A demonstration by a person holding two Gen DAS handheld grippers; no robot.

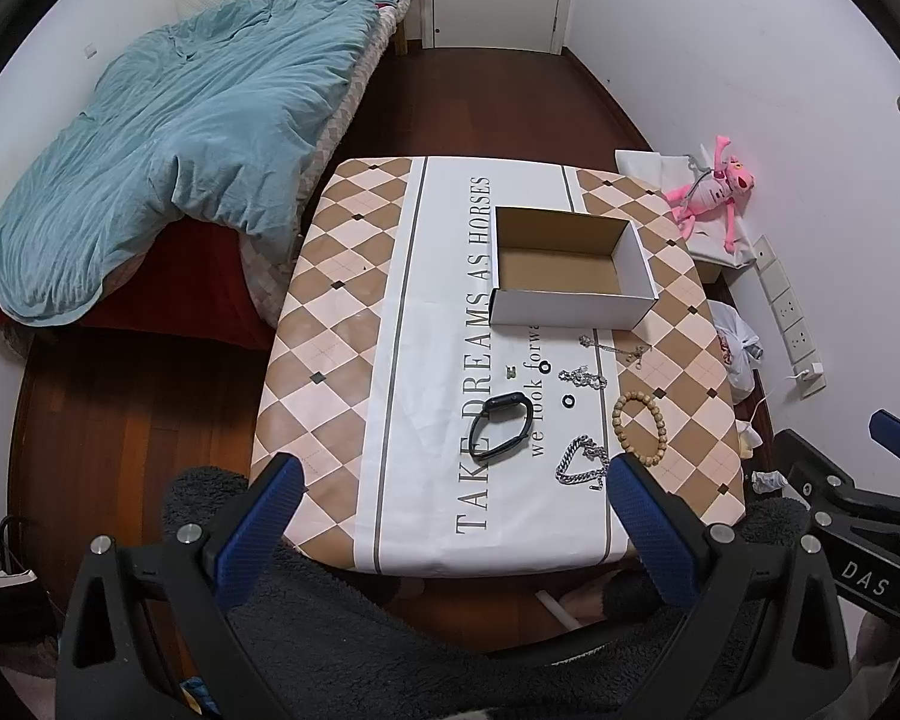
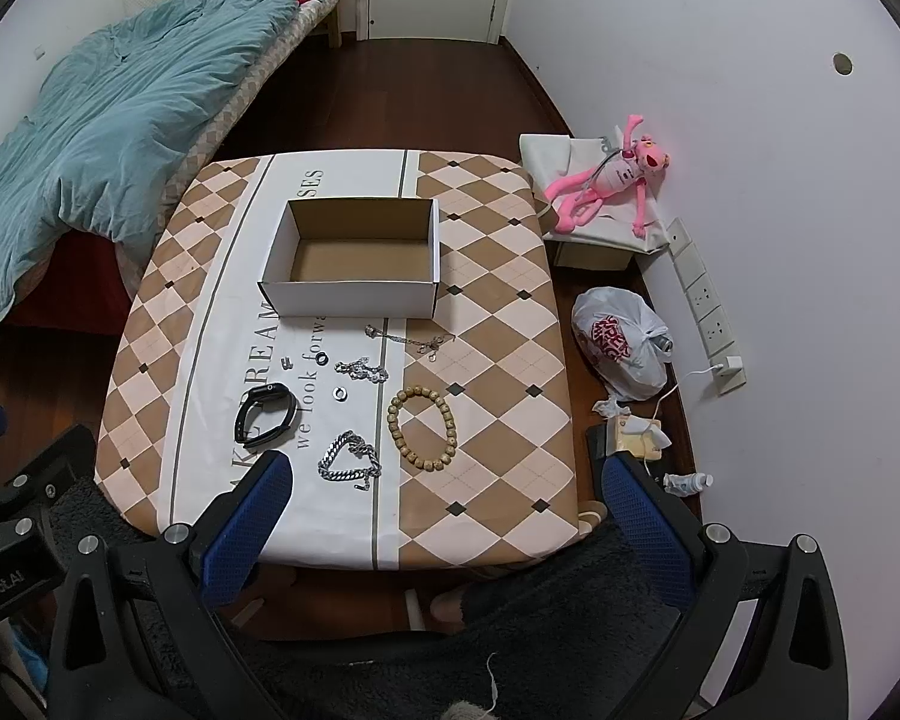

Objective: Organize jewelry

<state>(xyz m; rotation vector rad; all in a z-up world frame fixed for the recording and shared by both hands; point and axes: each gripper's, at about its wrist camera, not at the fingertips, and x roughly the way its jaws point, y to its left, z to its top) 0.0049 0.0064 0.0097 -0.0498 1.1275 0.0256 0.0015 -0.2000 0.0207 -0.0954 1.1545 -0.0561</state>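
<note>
An open cardboard box [image 1: 572,264] [image 2: 354,258] stands empty on the patterned table [image 1: 330,324] [image 2: 498,324]. In front of it lie a black smart band [image 1: 501,425] [image 2: 267,414], a wooden bead bracelet [image 1: 638,428] [image 2: 423,427], a thick silver chain [image 1: 582,461] [image 2: 349,459], a second silver chain [image 1: 583,379] [image 2: 362,371], a thin necklace [image 1: 615,350] [image 2: 411,339] and two small rings [image 1: 567,401] [image 2: 340,393]. My left gripper [image 1: 456,516] hovers open above the table's near edge. My right gripper [image 2: 447,510] is open too, over the near right corner. Neither holds anything.
A bed with a blue duvet [image 1: 168,144] [image 2: 108,114] lies left of the table. A pink plush toy [image 1: 714,192] [image 2: 606,183], a white plastic bag [image 2: 621,342] and a wall power strip [image 2: 705,300] sit on the right. Dark fleece-clad legs [image 2: 540,630] are below.
</note>
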